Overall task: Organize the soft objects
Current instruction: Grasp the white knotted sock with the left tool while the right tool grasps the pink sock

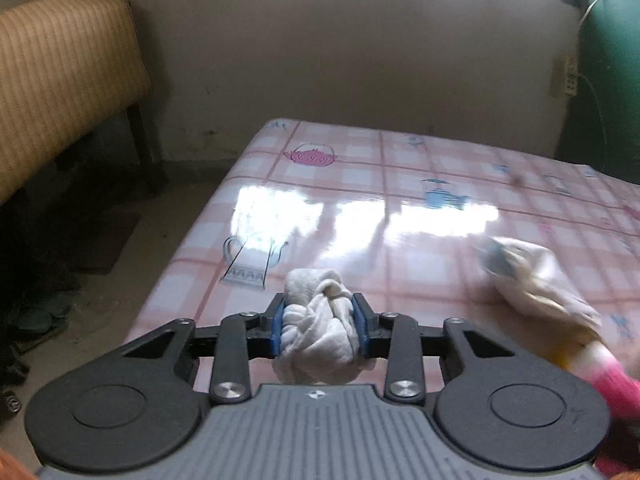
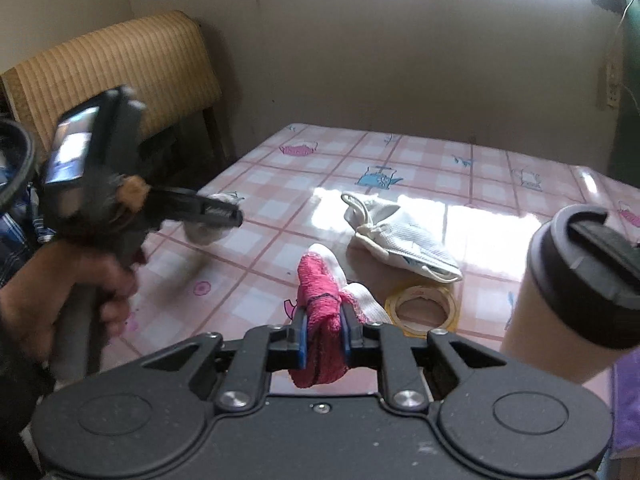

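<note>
Over the tablecloth (image 2: 460,160) — socks (image 1: 318,332) gripped.

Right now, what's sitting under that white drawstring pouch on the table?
The white drawstring pouch lies flat on the pink checked tablecloth. Its near end rests beside the roll of tape. Anything under the pouch is covered.

Left claw (image 1: 319,328) clamped on a bunched white cloth (image 1: 316,332), blue pads pressing it from both sides, cloth bulging above and below. Beneath it the worktop (image 1: 360,184), pink checked cover with teapot prints, window glare across the middle. At right, a blurred pale and pink cloth (image 1: 560,300). Wicker chair (image 1: 60,72) against the wall at left.
</note>
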